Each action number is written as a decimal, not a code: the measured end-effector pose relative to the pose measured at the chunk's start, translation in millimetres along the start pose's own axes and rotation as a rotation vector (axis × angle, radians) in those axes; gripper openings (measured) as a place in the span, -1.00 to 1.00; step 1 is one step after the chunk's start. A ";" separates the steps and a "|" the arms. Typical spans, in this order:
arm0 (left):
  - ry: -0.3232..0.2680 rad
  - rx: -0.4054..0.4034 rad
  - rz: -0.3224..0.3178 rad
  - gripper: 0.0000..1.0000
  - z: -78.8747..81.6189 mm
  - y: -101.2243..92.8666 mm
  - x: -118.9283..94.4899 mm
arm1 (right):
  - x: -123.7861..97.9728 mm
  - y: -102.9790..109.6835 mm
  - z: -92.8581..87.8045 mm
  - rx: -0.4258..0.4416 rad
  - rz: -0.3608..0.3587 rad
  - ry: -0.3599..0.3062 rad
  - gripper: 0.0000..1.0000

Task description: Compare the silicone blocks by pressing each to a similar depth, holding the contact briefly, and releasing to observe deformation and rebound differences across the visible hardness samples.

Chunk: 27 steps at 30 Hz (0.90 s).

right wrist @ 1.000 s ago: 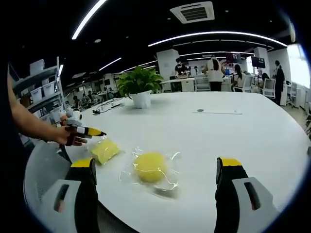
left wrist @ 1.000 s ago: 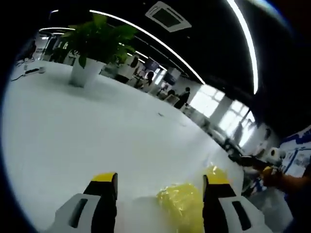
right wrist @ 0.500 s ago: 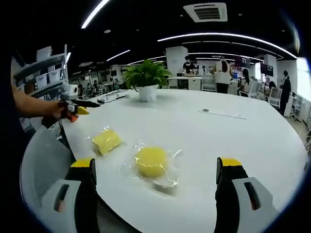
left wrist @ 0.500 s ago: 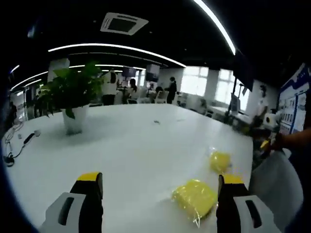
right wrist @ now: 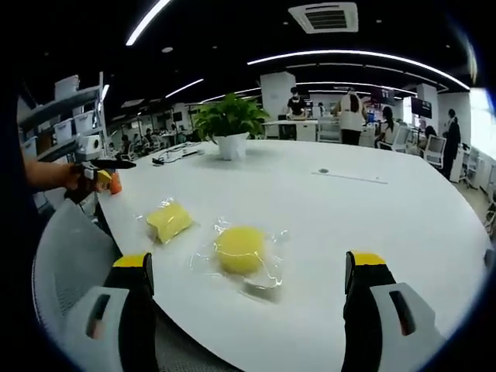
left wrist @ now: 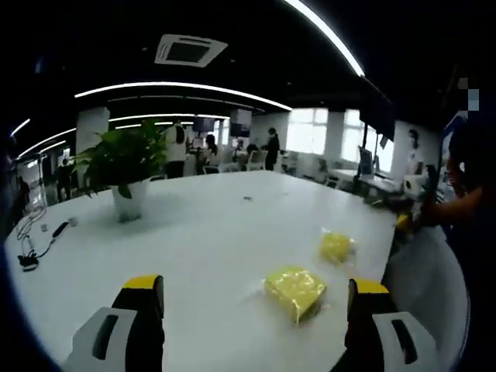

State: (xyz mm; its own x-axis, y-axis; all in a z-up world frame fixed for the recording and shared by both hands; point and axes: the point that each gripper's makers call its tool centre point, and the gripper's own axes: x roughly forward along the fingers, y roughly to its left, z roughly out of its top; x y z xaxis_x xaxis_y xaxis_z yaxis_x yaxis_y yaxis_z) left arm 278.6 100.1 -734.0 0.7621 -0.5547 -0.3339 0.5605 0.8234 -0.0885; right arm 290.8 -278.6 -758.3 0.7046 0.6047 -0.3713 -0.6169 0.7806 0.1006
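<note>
**A:** Where are the samples lying?

**B:** Two yellow silicone pieces are sitting in clear wrap on the white table (right wrist: 372, 209). In the right gripper view, the square block (right wrist: 169, 221) is lying left of the round block (right wrist: 239, 249), the two near each other but apart, both close to the table's near edge. In the left gripper view the square block (left wrist: 294, 284) is lying nearer the camera, with the round block (left wrist: 336, 246) beyond it and to the right.

**A:** And the tongs?

**B:** Both are standing spread wide and pinching nothing. The right gripper (right wrist: 252, 287) is hovering short of the round block, which is showing between its yellow-tipped jaws. The left gripper (left wrist: 252, 291) is hanging over the table with the square block showing between its jaws, closer to the right one. Neither is touching a sample.

**A:** Anything else showing?

**B:** In the right gripper view a hand (right wrist: 74, 177) is holding the left gripper at the far left, well away from the blocks and off the table's edge. A potted plant (right wrist: 229, 128) is standing farther back on the table, cables (left wrist: 35, 244) are trailing beside it, and a grey chair back (right wrist: 66, 263) is curving along the near edge. People are standing at desks in the background.
</note>
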 end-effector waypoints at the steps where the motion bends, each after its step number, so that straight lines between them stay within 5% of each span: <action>1: 0.001 -0.004 -0.002 1.00 -1.7 -1.9 -0.3 | -0.1 -1.1 0.6 0.000 -0.003 -0.002 0.93; 12: -0.057 -0.081 -0.008 1.00 5.3 -17.9 3.7 | -2.3 2.1 -4.3 0.001 0.039 0.007 0.93; 19: -0.030 -0.013 -0.032 1.00 1.1 -33.1 8.3 | -3.8 -2.1 -4.2 -0.012 0.026 0.010 0.93; 27: -0.015 -0.036 -0.019 1.00 -4.4 -31.0 4.5 | -2.3 -8.1 -4.2 -0.037 0.008 0.020 0.93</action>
State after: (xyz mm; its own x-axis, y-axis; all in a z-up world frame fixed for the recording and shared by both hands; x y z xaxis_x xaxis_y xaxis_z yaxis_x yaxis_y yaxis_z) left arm 263.2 72.6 -736.8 0.7563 -0.5721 -0.3174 0.5633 0.8162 -0.1289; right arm 292.6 -287.0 -762.1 0.6925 0.6075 -0.3891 -0.6354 0.7690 0.0699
